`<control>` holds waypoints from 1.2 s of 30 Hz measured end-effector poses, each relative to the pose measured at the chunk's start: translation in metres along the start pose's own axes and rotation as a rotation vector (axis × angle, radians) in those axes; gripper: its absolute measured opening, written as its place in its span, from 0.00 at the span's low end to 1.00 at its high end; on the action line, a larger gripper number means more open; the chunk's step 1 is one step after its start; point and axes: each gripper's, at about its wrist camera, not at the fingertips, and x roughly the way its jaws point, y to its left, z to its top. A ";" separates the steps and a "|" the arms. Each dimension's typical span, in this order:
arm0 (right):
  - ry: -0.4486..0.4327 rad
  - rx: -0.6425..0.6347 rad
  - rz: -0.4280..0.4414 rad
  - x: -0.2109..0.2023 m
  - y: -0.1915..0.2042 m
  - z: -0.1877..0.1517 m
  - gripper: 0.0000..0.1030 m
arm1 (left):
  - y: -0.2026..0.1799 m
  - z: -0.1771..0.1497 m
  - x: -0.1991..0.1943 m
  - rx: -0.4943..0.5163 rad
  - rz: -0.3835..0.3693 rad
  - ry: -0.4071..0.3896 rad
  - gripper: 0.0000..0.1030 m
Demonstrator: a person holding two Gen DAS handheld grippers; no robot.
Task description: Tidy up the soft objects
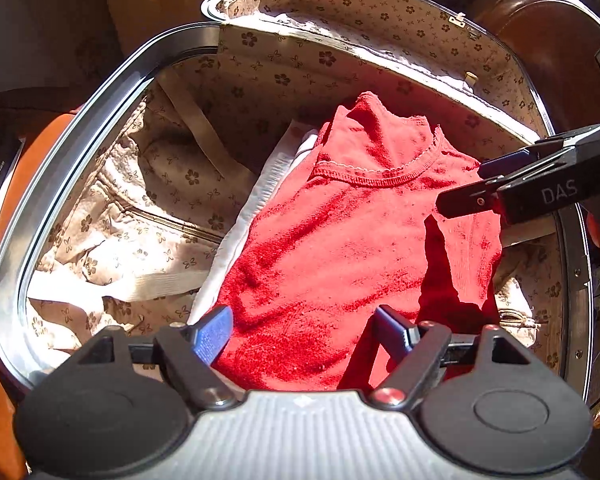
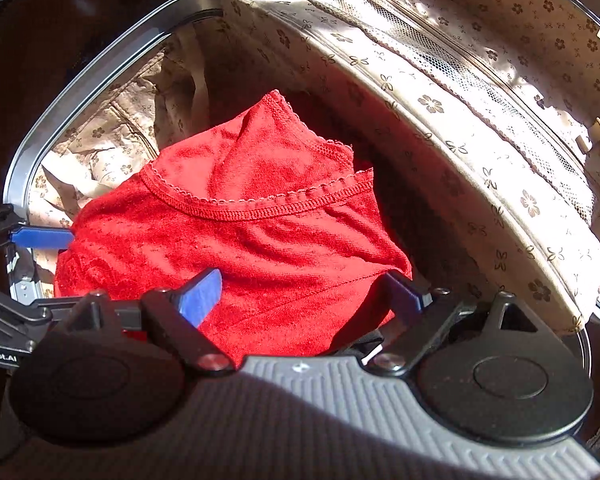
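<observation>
Suitcase [image 1: 100,92] lies open below us in the left wrist view, its floral lining in patchy sun and its lid [image 1: 340,12] raised at 12 o'clock. We note a red knit top [image 1: 340,248] spread across the middle and 4 o'clock part of the case, neckline toward 1 o'clock, lying over a white cloth [image 1: 260,200] that shows along its 9 o'clock edge. Our left gripper [image 1: 306,332] sits at 6 o'clock with its jaws wide apart; the red hem lies between the blue pads [image 1: 214,336], but we see neither one pressing on it. The right gripper [image 1: 460,186] reaches in from 3 o'clock, over the top's shoulder area.

Right wrist view: the red knit top [image 2: 236,232] fills the centre of the suitcase [image 2: 100,64], neckline toward 12 o'clock, with the lid [image 2: 500,60] at 2 o'clock. Our right gripper [image 2: 304,292] is spread wide at 6 o'clock, fabric bunched between the jaws, nothing clamped. The left gripper [image 2: 44,238] pokes in at 9 o'clock, one blue pad touching the top's edge.
</observation>
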 end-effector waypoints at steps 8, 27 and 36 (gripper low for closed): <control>-0.017 0.158 -0.098 0.017 0.005 0.016 0.93 | 0.001 0.028 0.021 0.083 -0.028 0.037 0.81; -0.197 0.711 -0.424 -0.082 0.039 -0.016 0.93 | 0.016 0.109 -0.032 0.094 -0.056 -0.021 0.96; -0.173 0.883 -0.355 -0.087 0.022 -0.040 0.93 | 0.021 0.113 -0.023 0.132 -0.067 0.009 0.97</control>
